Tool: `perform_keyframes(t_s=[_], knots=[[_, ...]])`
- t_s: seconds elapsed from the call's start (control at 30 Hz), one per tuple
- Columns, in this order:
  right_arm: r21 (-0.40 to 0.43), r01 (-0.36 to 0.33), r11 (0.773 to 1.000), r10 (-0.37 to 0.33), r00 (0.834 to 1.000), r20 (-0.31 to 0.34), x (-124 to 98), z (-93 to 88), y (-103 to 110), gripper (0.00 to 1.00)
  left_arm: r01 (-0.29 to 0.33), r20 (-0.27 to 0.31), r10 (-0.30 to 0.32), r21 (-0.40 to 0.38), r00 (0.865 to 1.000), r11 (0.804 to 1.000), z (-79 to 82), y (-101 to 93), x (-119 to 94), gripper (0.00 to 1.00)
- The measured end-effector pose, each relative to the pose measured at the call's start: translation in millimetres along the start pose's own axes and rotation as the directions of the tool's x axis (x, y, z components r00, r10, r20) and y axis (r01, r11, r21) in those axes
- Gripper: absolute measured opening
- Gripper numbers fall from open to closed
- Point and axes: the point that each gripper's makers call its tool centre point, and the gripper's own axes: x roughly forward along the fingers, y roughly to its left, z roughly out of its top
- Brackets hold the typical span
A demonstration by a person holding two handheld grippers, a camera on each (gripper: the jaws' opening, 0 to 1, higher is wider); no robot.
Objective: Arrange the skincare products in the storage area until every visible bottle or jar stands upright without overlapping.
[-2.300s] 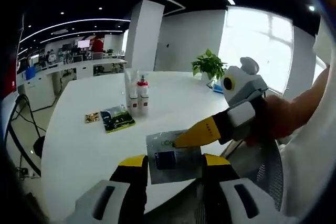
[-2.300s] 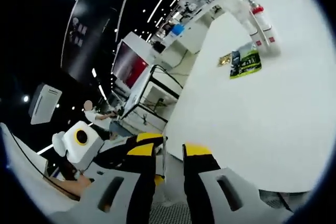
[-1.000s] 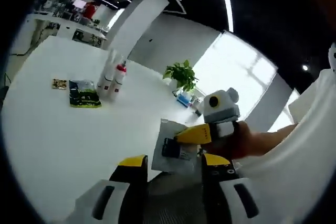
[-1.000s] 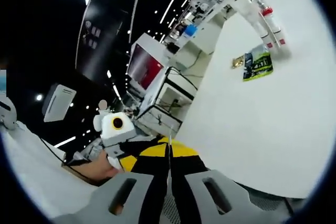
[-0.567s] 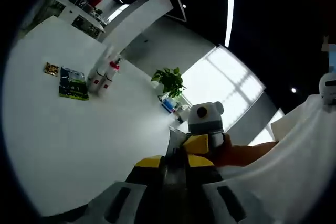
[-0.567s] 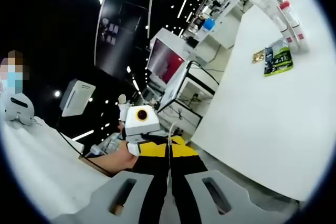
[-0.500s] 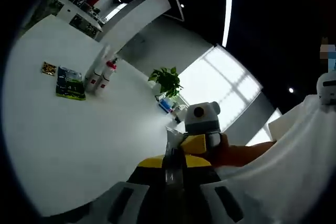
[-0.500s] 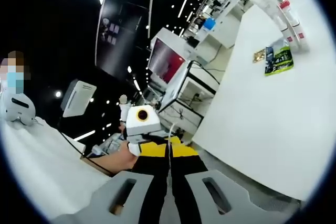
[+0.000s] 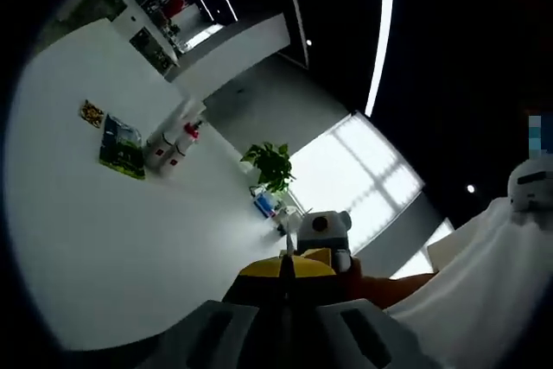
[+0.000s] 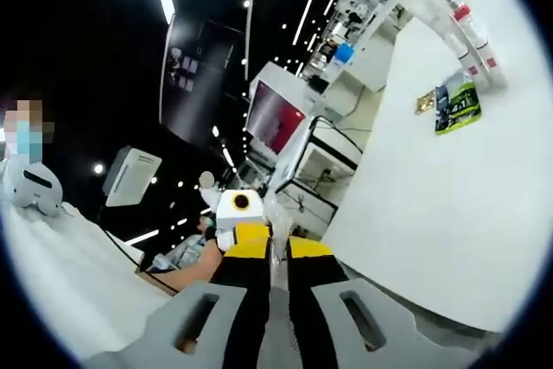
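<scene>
The left yellow-tipped black tongs (image 9: 286, 276) had their jaws pressed together, and the right yellow-tipped black tongs (image 10: 274, 258) were likewise closed, with a thin pale edge pinched between the jaws. Each pair met the other tip to tip, the right tongs appearing just beyond the left pair's jaws. A bare forearm (image 9: 389, 287) reached in behind them.

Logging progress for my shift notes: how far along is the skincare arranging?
Two bottles stand upright on the white table. The green packet beside them lies flat. In hand: both hand-held grippers, left and right, pinch one thin sachet off the table. Left: placing it.
</scene>
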Motion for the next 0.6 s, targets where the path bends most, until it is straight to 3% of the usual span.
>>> perform_keyframes(t_s=[0.27,0.6], knots=[[-0.013,-0.006,1.000,0.006,1.000,-0.001,1,-0.8,3,0.00,0.004,-0.001,-0.004,-0.002,1.000,1.000,-0.6,-0.9,2,0.01],[0.035,0.009,0.999,-0.011,0.998,0.056,-6,10.4,-3,0.00,-0.003,-0.075,0.004,0.016,0.997,1.000,-14.9,-0.4,6,0.02]])
